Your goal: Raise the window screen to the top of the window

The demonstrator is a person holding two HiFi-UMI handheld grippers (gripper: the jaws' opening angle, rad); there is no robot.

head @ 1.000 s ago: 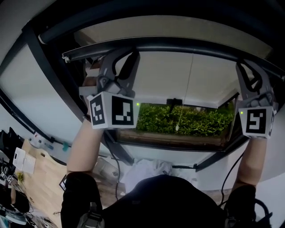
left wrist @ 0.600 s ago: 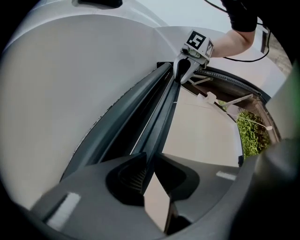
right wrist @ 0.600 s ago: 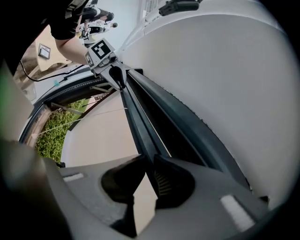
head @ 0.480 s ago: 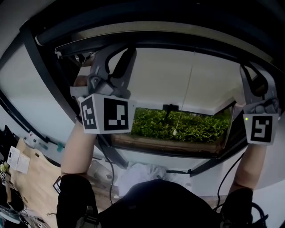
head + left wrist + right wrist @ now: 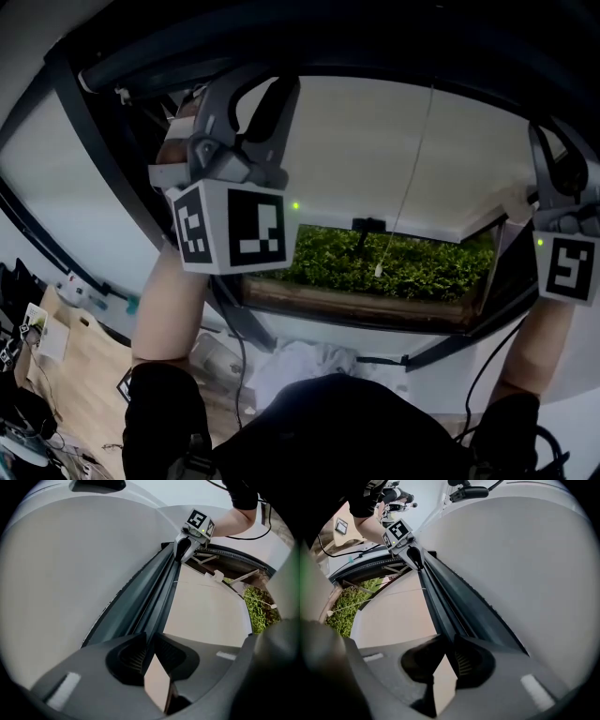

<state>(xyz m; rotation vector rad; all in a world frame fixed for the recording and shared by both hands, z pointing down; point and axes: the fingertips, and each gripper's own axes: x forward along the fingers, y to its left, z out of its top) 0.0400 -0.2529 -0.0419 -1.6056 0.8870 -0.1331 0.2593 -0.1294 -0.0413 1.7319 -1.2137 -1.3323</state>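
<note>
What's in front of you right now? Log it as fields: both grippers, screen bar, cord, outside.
left gripper: shut on the screen bar, toward its left end
right gripper: shut on the same bar, toward its right end
screen bar: dark, spans the window frame near its top
pull cord: hangs loose mid-window, untouched
outside: green shrubs through the lower opening

Daylight reaches you through the pale window screen, brightest on the greenery; the dark frame sits in shadow. Fisheye bends your edges, corners go black, close foregrounds blur.
</note>
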